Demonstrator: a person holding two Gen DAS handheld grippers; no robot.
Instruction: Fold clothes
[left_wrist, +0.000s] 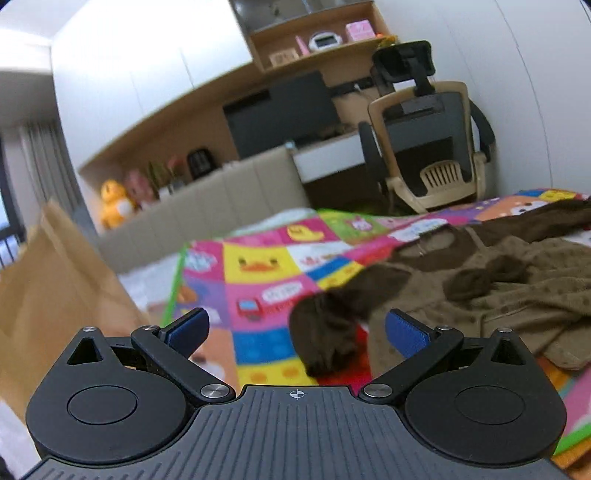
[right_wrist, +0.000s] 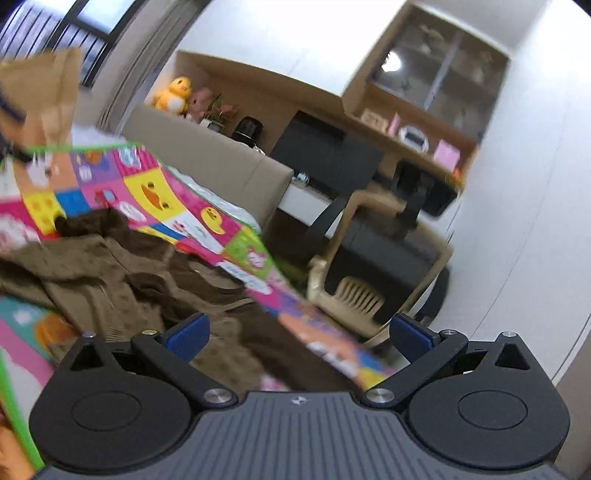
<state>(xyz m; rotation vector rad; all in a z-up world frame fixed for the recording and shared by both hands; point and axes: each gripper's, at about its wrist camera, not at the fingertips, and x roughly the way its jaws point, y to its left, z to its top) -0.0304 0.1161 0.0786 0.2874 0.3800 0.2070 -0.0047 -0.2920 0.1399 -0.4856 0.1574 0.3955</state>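
1. Left claw (left_wrist: 295, 330) spread wide, nothing between its blue pads (left_wrist: 406, 332); right claw (right_wrist: 299, 332) likewise wide apart, gripping nothing.
2. Colourful cartoon play mat (left_wrist: 258, 266) covers the surface under both claws.
3. Brown garment (left_wrist: 498, 288) lies crumpled on the mat, unfolded; a dark brown sleeve (left_wrist: 325, 332) trails out just ahead of the left claw.
4. Office chair (left_wrist: 428, 147) behind the mat.
5. Yellow duck plush (left_wrist: 114, 203) on the far ledge.

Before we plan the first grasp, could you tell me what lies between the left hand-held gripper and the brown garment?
Only the colourful play mat, in the left wrist view: the open left hand-held gripper hovers apart from the brown garment.
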